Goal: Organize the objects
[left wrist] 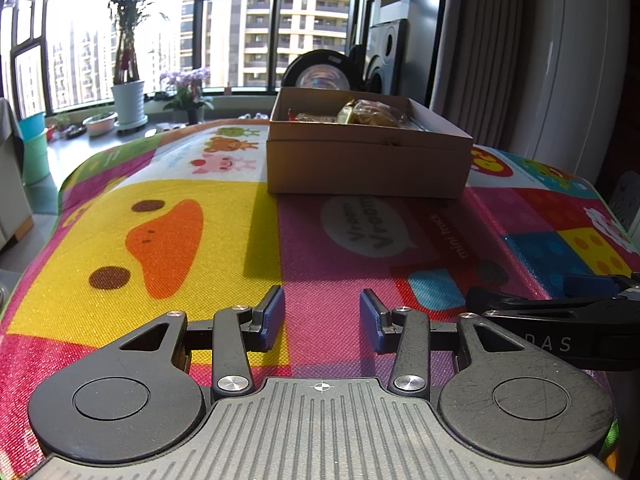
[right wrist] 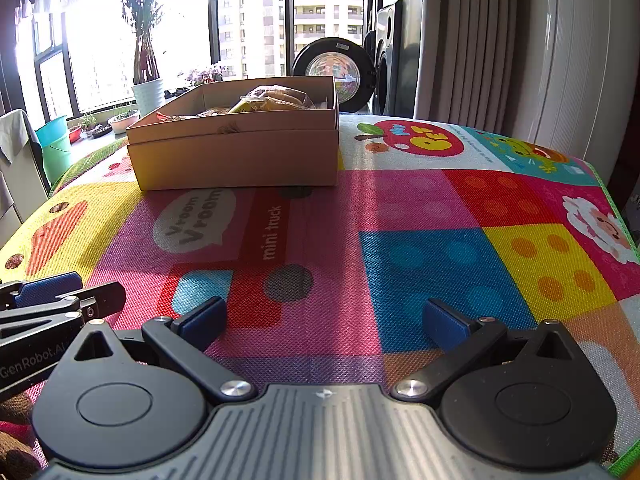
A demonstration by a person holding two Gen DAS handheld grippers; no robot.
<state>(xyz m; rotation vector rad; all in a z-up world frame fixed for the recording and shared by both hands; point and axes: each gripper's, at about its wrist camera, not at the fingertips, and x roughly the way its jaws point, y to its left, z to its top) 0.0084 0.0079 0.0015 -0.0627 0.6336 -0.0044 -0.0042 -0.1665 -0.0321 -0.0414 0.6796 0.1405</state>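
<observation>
A brown cardboard box [left wrist: 366, 164] [right wrist: 236, 156] stands on the colourful play mat [left wrist: 168, 236] [right wrist: 420, 248], well ahead of both grippers. Inside it lie several wrapped snack packets [left wrist: 370, 114] [right wrist: 272, 100]. My left gripper [left wrist: 322, 320] hovers low over the mat, open, with nothing between its blue pads. My right gripper [right wrist: 324, 320] is open wider, also with nothing in it. The two sit side by side: the right gripper's finger shows at the right edge of the left wrist view, the left gripper's at the left edge of the right wrist view.
Behind the box stand a round black washing-machine door [right wrist: 332, 68] and a dark speaker [right wrist: 390, 60]. Grey curtains [right wrist: 460, 40] hang at the right. Potted plants [left wrist: 128, 80] and a teal bucket [right wrist: 56, 144] line the window on the left. The mat drops off at its left and right edges.
</observation>
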